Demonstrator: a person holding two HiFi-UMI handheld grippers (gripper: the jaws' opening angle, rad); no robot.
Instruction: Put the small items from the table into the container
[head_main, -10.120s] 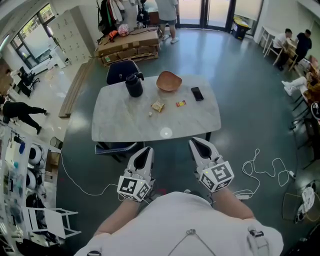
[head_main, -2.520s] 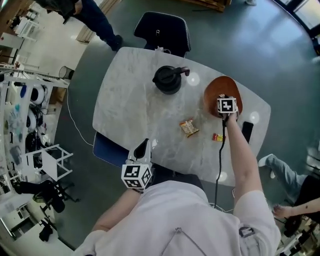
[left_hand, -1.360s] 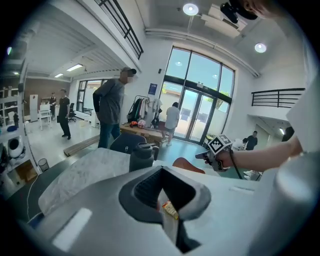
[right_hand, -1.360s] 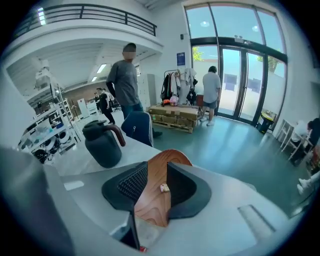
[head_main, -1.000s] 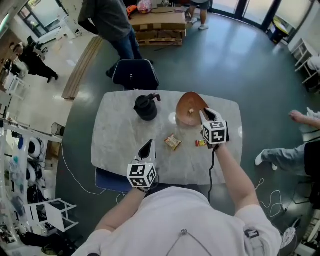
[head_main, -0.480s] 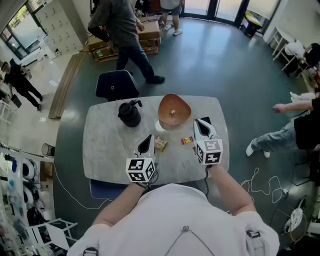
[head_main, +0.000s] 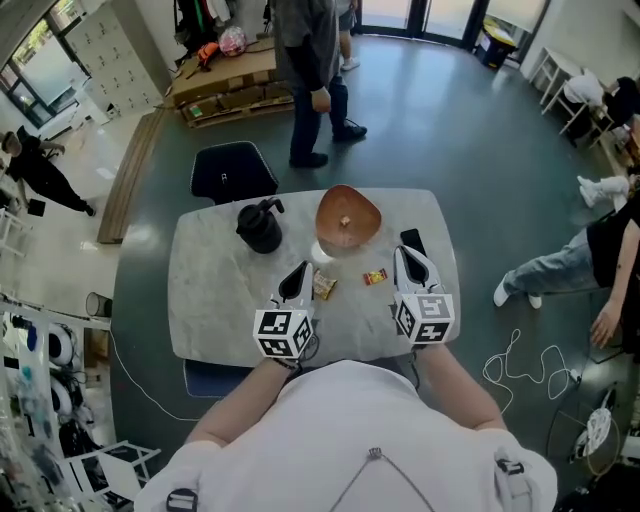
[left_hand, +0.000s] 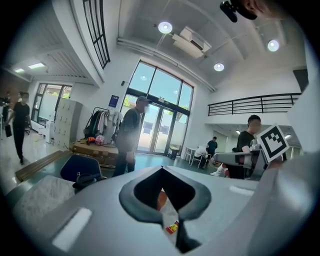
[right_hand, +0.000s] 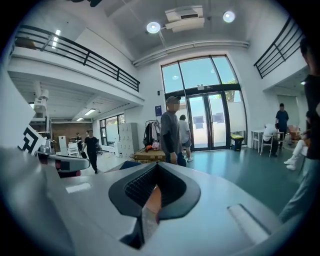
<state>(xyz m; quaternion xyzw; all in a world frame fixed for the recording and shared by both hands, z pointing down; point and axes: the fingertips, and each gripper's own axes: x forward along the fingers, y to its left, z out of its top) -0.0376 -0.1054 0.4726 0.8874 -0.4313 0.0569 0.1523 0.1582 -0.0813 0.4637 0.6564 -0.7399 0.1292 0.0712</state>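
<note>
One candy (head_main: 374, 277), near right hand-held gripper (head_main: 406, 260)

Two snack packets (head_main: 323, 287), one bowl (head_main: 348, 217)

The head view looks steeply down onto the whole table (head_main: 210, 290). Each gripper view sits close behind its own jaws, facing nearly level toward the glass doors (right_hand: 210, 125) (the standing person (head_main: 310, 70) shows in all three).

Wooden bowl (head_main: 349, 217) (small bit (head_main: 345, 222) inside), snack packet (head_main: 322, 287), red candy (head_main: 375, 277)
</note>
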